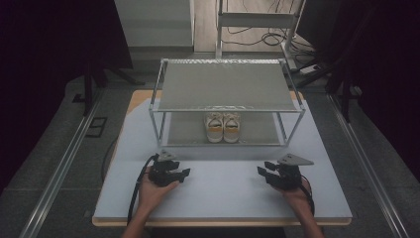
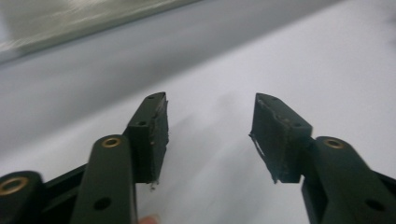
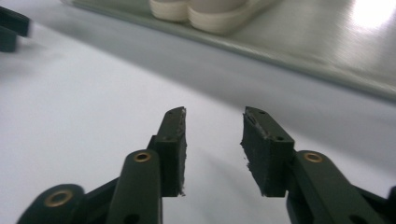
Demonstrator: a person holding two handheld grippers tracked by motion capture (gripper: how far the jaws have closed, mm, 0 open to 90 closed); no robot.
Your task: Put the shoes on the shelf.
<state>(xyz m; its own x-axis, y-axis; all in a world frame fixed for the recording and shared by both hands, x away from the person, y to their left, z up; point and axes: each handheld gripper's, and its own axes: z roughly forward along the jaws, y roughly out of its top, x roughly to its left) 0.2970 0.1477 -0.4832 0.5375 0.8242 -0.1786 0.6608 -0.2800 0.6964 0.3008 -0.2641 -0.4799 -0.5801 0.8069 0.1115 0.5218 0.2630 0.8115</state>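
A pair of white shoes with orange trim [image 1: 223, 127] stands side by side on the lower shelf of a two-tier metal rack [image 1: 225, 105] at the back of the white table [image 1: 223, 196]. In the right gripper view their pale soles [image 3: 205, 11] sit at the top. My left gripper [image 1: 184, 174] rests low over the table at front left, open, nothing between its jaws [image 2: 208, 133]. My right gripper [image 1: 262, 169] is at front right, open and empty too [image 3: 214, 140]. Both point inward toward the table's middle, a short way in front of the rack.
The rack's top shelf [image 1: 225, 85] is bare and overhangs the shoes. Its front rail [image 1: 225, 144] lies just beyond both grippers. A cable [image 1: 136, 186] trails from the left gripper off the front edge. Metal floor rails [image 1: 59, 171] run along both sides of the table.
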